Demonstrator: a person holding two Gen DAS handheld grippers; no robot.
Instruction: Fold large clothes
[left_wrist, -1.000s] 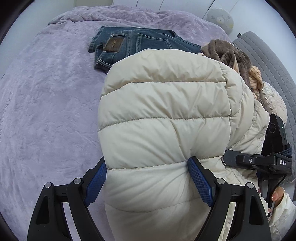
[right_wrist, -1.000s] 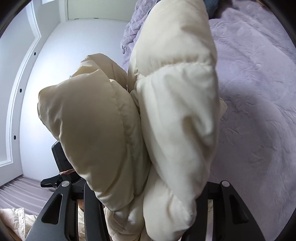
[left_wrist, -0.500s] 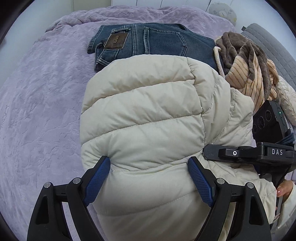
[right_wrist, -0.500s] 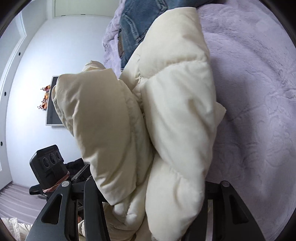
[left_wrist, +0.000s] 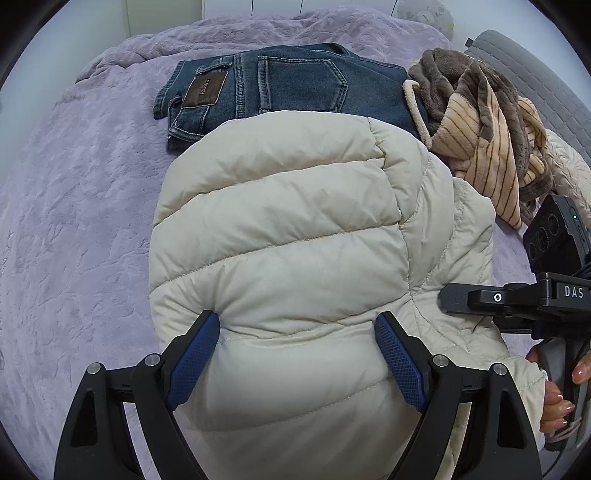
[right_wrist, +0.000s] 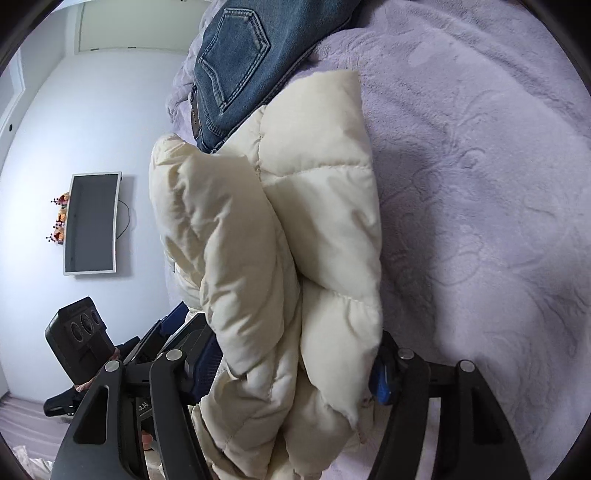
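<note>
- Closest in: my left gripper (left_wrist: 297, 345) has a fat roll of the cream puffer jacket (left_wrist: 288, 236) squeezed between its blue pads (left_wrist: 194, 352), so it's clamped on the jacket, not hanging loose.
- Right gripper (right_wrist: 291, 365) is doing the same on a doubled-over bunch of that jacket; both its fingers are pressed into the padding from either side.
- The bit that matters, I reckon: the jacket runs straight out ahead of the left fingers, long axis pointing away from me, with the right gripper gripping just off to the left one's right side. Both are at the near end, so neither is really closer.
- Past the jacket's far edge sit the folded jeans (left_wrist: 288, 85), right up against it or slightly under; can't tell which.
- Ahead and to the right, a brown striped fleece (left_wrist: 480, 140) lies in a heap.
- Everything's on the purple bedspread (left_wrist: 74, 221).
</note>
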